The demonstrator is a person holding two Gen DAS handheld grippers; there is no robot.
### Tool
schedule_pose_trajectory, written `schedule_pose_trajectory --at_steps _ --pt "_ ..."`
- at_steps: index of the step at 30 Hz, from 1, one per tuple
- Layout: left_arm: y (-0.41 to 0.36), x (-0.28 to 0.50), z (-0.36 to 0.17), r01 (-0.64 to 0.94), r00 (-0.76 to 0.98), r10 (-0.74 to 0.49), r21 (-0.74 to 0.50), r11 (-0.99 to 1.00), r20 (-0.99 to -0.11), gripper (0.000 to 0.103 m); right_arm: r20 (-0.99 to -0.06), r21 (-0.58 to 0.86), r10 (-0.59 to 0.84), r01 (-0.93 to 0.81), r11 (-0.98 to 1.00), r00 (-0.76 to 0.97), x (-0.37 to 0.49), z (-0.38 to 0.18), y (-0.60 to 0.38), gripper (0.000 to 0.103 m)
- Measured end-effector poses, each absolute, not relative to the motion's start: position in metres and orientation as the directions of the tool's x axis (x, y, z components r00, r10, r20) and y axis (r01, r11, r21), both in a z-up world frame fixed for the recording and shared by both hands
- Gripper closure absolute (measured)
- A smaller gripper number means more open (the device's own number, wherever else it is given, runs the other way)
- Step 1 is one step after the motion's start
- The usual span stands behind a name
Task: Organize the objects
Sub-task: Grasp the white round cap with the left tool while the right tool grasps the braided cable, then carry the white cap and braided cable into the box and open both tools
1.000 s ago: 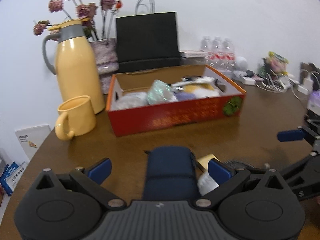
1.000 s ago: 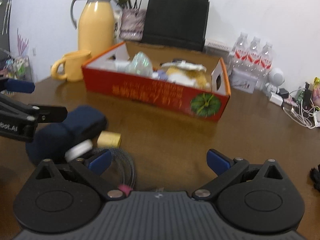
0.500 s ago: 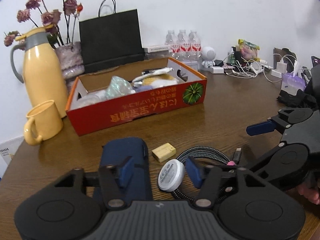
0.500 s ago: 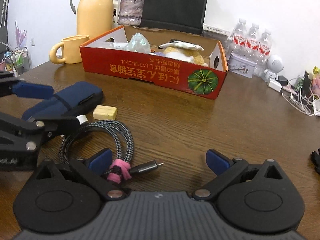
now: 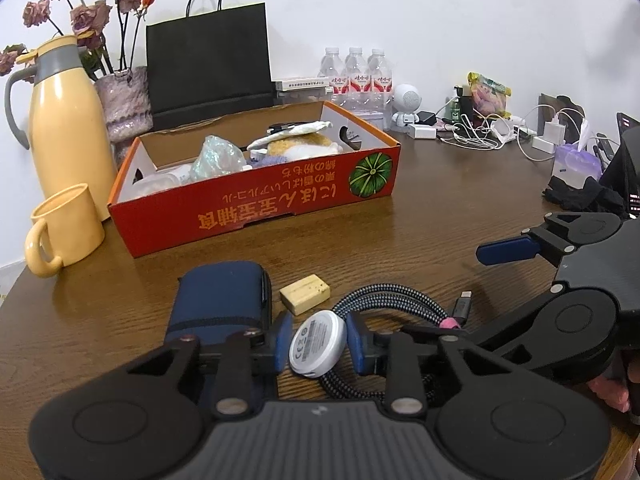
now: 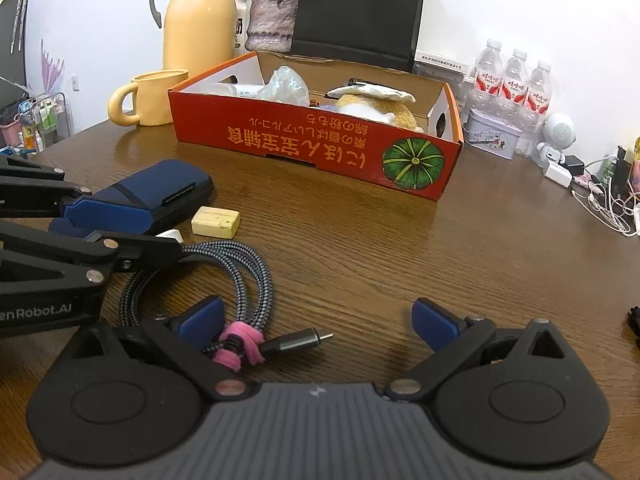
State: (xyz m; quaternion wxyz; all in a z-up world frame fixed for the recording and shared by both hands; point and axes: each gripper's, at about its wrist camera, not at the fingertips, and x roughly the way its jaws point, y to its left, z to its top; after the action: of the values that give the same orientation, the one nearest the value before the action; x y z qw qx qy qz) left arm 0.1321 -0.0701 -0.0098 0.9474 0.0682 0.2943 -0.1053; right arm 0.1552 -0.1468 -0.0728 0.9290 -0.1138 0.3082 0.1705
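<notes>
Now the left claw (image 5: 319, 345) pinches the white round disc (image 5: 317, 344); the right claw (image 6: 318, 322) gapes beside the braided cable (image 6: 240, 276).

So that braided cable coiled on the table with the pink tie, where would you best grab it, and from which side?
Probably at the pink tie, where every loop of the braided cable is bunched into one bundle. The coil lies flat, so come from above with the fingers straddling that bundle. The open right hand-held gripper is already right beside it; the left hand-held gripper is shut on the white round disc.
</notes>
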Motion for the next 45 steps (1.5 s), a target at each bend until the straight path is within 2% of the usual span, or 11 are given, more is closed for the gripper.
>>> schedule_pose_trajectory --at_steps 10,14,17,18,19,28,36,45 --pt "-0.065 0.134 -0.012 0.211 0.798 -0.166 0.01 0.977 -0.579 0.081 -0.611 -0.081 0.283 -0.414 0.907 0.74 0.154 -0.072 -0.148 0.013" --pt "-0.063 0.129 -0.01 0.195 0.813 -0.158 0.006 0.981 -0.56 0.088 -0.609 -0.073 0.292 -0.419 0.905 0.738 0.154 -0.072 -0.148 0.019" --pt "-0.06 0.127 -0.006 0.18 0.825 -0.151 -0.001 0.984 -0.545 0.095 -0.602 -0.069 0.304 -0.428 0.901 0.738 0.152 -0.071 -0.148 0.036" --pt "-0.059 0.127 -0.005 0.172 0.827 -0.146 -0.002 0.985 -0.543 0.095 -0.598 -0.065 0.312 -0.433 0.899 0.738 0.151 -0.07 -0.148 0.049" --pt "-0.057 0.127 -0.004 0.163 0.828 -0.142 -0.01 0.987 -0.543 0.095 -0.595 -0.066 0.308 -0.427 0.902 0.742 0.15 -0.07 -0.148 0.053" --pt "-0.036 0.124 0.005 0.106 0.85 -0.13 -0.075 0.992 -0.51 0.095 -0.584 -0.033 0.293 -0.383 0.923 0.757 0.149 -0.068 -0.155 0.055" --pt "-0.034 0.122 0.02 0.101 0.88 -0.119 -0.064 0.993 -0.459 0.095 -0.548 0.028 0.304 -0.346 0.938 0.779 0.153 -0.061 -0.163 0.055" --pt "-0.03 0.145 0.049 0.085 0.918 -0.108 -0.077 0.993 -0.383 0.095 -0.463 0.031 0.297 -0.32 0.947 0.835 0.172 -0.029 -0.157 0.055"
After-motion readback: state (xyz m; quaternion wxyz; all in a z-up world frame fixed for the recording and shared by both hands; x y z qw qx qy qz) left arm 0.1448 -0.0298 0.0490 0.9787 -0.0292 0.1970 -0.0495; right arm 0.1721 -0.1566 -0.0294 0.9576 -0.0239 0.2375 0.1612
